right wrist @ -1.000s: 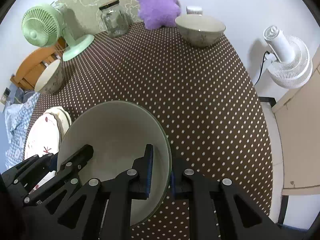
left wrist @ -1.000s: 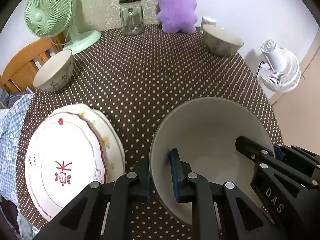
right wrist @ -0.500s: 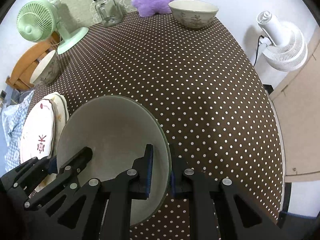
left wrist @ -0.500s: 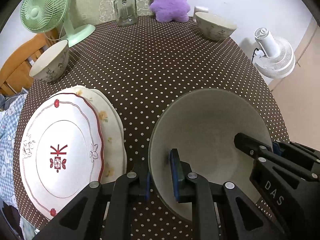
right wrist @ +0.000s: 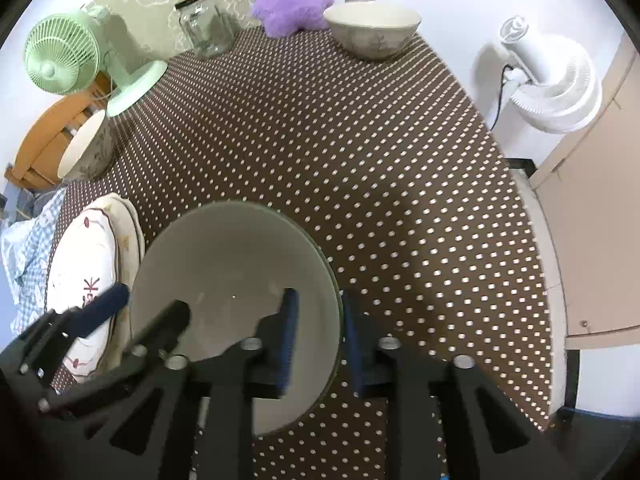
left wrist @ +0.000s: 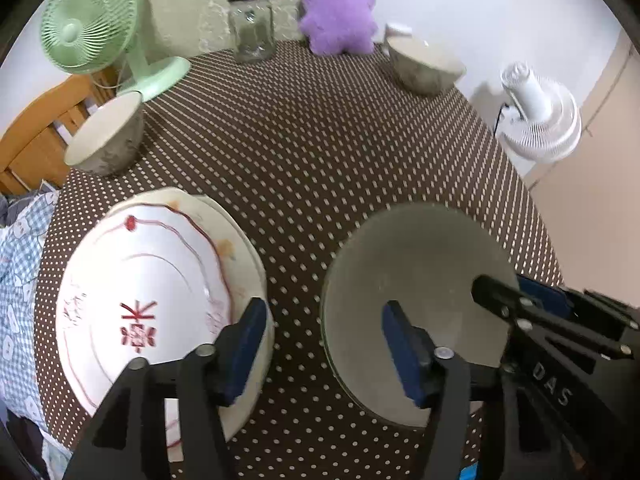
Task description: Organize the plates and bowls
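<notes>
At lower centre, both the left tool (left wrist: 324, 344) and right tool (right wrist: 318, 336) have just been opening, straddling the bowl (right wrist: 236, 280) rim unclamped.

Two wrist fisheyes, steeply downward, close above table (left wrist: 320, 152); both sharing large bowl (right wrist: 236, 264)

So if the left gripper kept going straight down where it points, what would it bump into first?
Probably the dotted tablecloth, in the gap between the plates and the big bowl. The left gripper has just opened, straddling the bowl's rim; depth is hard to judge.
</notes>
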Demonstrator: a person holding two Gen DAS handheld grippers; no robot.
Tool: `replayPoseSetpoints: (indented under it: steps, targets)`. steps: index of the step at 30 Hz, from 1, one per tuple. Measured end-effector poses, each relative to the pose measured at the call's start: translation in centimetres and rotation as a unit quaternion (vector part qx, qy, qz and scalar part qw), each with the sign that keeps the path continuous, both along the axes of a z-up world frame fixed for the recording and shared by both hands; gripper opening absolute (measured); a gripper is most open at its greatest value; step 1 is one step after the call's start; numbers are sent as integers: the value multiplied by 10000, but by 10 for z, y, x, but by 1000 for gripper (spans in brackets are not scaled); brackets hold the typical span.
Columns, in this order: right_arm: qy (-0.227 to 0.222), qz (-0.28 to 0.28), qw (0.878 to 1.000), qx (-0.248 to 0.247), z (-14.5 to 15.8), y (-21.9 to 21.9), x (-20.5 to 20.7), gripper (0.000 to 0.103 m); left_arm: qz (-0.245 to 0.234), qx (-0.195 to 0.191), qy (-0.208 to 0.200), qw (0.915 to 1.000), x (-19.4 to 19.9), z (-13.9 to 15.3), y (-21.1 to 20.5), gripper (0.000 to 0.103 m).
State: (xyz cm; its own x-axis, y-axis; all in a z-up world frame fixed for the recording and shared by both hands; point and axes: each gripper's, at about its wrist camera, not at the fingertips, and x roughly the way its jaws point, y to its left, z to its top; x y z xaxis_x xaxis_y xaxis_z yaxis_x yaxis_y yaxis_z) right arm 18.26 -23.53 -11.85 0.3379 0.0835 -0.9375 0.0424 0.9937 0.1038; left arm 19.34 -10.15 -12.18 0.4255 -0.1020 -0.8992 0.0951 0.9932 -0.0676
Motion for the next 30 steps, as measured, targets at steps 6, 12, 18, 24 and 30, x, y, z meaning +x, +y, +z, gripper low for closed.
replayPoseSetpoints:
  steps: [6,12,18,24,30]
  targets:
    - [-231,-309,9993,25,31,-8,-6,61,50,-138,-216,9997,2,26,11,70]
    - [-505,-435,9978,-43,62,-10,-14,63,-75,-185,-451,9988,-1,52,11,76]
    - [-714,-551,9958,-135,87,-15,-18,63,-169,-159,-641,9977,-2,72,0,78]
    - [-987,-465,9938,-214,105,-27,-8,63,-76,-79,-670,9977,10,83,-11,78]
    - [-1095,-248,9935,-190,112,-43,15,63,94,106,-828,9965,25,90,-29,78]
